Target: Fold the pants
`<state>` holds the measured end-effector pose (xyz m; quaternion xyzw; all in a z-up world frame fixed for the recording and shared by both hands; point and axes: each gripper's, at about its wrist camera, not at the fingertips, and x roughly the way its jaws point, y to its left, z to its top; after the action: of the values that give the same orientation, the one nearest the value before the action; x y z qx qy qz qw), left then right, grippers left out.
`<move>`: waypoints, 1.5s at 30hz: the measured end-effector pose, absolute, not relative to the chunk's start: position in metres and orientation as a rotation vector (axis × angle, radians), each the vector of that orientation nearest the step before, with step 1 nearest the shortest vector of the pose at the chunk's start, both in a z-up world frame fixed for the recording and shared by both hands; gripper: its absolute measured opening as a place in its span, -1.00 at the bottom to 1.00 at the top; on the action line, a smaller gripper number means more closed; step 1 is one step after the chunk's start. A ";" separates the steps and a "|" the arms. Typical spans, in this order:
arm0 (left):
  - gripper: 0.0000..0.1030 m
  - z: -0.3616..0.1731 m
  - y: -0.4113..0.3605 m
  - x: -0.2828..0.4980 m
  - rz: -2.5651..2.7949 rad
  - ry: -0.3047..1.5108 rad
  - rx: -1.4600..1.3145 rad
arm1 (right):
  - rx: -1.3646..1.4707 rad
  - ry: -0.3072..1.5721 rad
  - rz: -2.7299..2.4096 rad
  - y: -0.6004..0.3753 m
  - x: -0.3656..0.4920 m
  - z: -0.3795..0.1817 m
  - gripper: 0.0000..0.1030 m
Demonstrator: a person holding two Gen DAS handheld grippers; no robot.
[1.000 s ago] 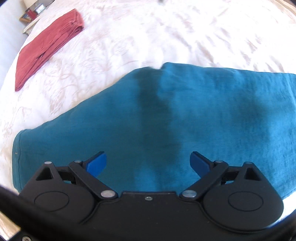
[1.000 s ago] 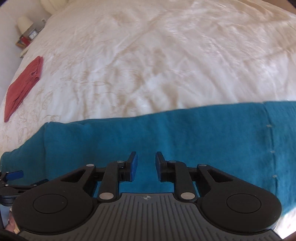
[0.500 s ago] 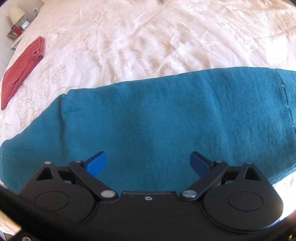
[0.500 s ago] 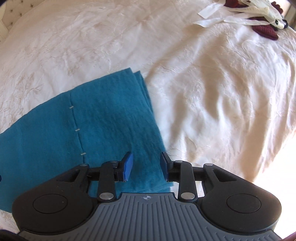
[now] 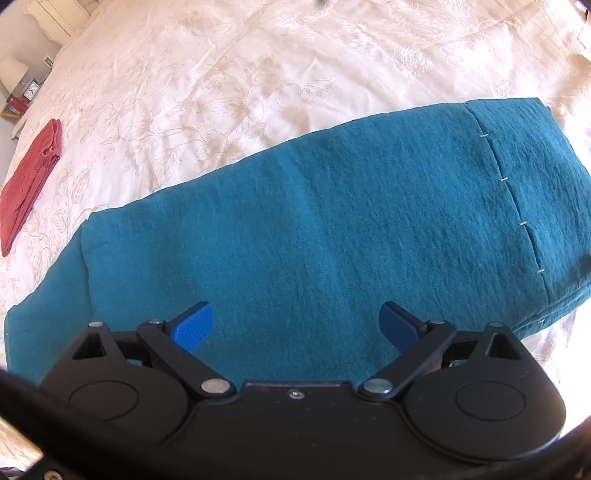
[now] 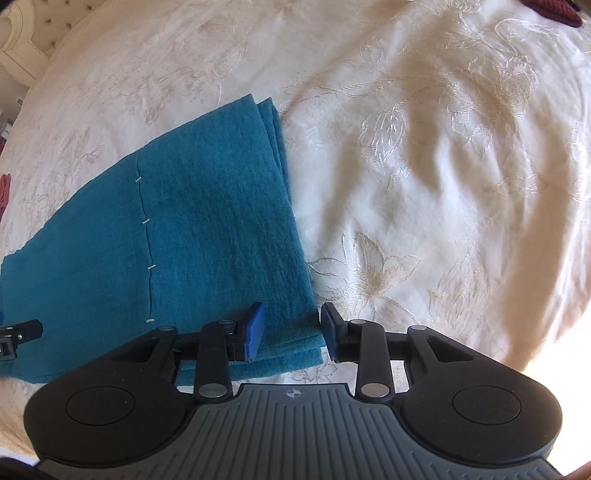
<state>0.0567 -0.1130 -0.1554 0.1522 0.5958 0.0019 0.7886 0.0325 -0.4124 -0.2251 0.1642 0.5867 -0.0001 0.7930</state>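
Note:
The teal pants (image 5: 314,229) lie flat on the cream bedspread, folded lengthwise, with a seam of white stitches near the right end (image 5: 517,199). My left gripper (image 5: 295,325) is wide open and empty, hovering over the near edge of the pants' middle. In the right wrist view the pants' end (image 6: 207,236) shows stacked layers along its right edge. My right gripper (image 6: 290,328) is open, its jaws straddling the near right corner of the pants, one finger (image 6: 253,330) over the cloth and the other at its edge.
A folded red garment (image 5: 29,184) lies at the far left of the bed. A nightstand with a lamp (image 5: 14,77) stands beyond the bed's left edge. A dark red item (image 6: 554,11) sits at the far right. The embroidered bedspread (image 6: 424,184) spreads right of the pants.
My left gripper has shifted right along the pants, so the stitched end is now in view. My right gripper has moved closer to the pants' corner and opened a little wider.

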 end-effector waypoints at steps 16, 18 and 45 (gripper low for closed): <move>0.88 -0.160 -0.130 0.061 -0.023 1.288 0.373 | 0.298 1.243 0.027 -0.426 0.006 -0.192 -0.94; 0.88 -0.161 -0.132 0.061 -0.034 1.295 0.372 | 0.278 1.245 0.009 -0.425 0.005 -0.194 -0.94; 0.91 -0.211 -0.115 0.057 -0.024 1.482 0.348 | 0.471 1.291 0.210 -0.438 0.091 -0.247 -0.01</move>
<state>0.0568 -0.1154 -0.2110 0.1578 0.6713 -0.0110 0.7241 0.0909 -0.4377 -0.2471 0.2171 0.5948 0.0967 0.7679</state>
